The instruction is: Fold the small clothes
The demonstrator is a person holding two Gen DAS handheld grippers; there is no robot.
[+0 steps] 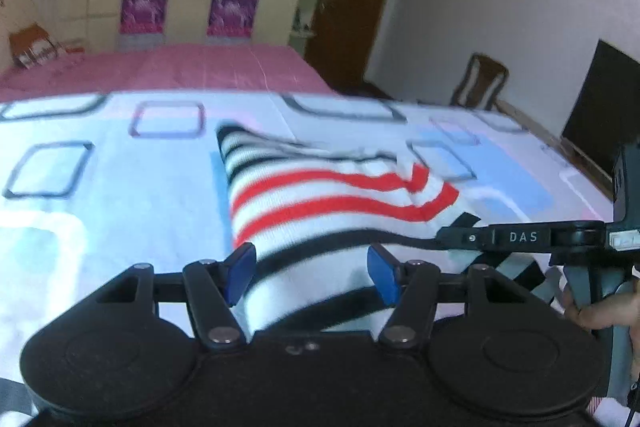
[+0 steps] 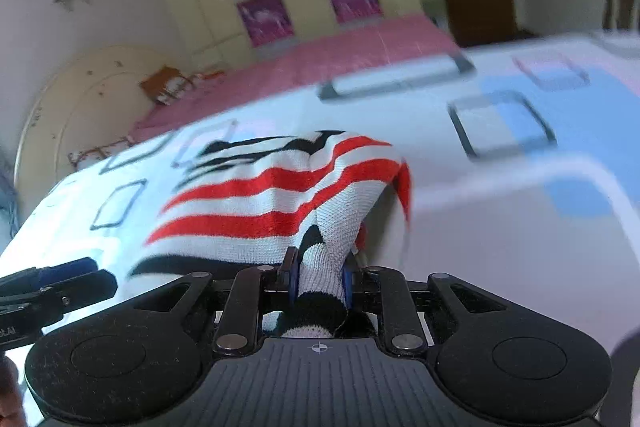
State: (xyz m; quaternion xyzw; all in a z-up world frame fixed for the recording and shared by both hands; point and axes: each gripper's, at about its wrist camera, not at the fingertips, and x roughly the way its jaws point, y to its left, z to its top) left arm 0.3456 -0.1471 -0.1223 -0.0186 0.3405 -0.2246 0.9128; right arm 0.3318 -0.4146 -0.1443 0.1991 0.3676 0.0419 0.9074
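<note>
A: Sweater [image 1: 332, 195], striped white, red and black, sits on the bed [image 1: 120, 187], on the patterned sheet, near edge lifted off it. Far part is bunched flat toward the pink cover [image 1: 224, 67].

B: Who's got it?

A: Right hand-held gripper [image 2: 319, 281] is clamped on a gathered wad of the knit at the near right corner. Fabric is pinched tight between the blue pads and tents up from there, so that corner carries the load.

B: And the left?

A: Left hand-held gripper [image 1: 311, 273] has its jaws apart with cloth lying between them. Pads [image 1: 240, 275] sit either side of the near hem and don't press on it. I read it as straddling, not gripping.

B: Why hold it that way?

A: My guess: one corner pinned and raised to pull the hem taut, other side lined up to take the matching corner. With both corners held, the near edge could be carried over toward the far side for a fold. Fold isn't made yet.

B: Poses?

A: Both point down and forward across the bed, low over the sheet. They're close together: right one's finger shows at the right of the left view, marked DAS, and left one's tips show at the lower left of the right view. A person's fingers [image 1: 600, 311] wrap the right handle.

B: Risk?

A: Knit is stretchy and the wad is thick. A one-corner lift will skew the stripes.
</note>
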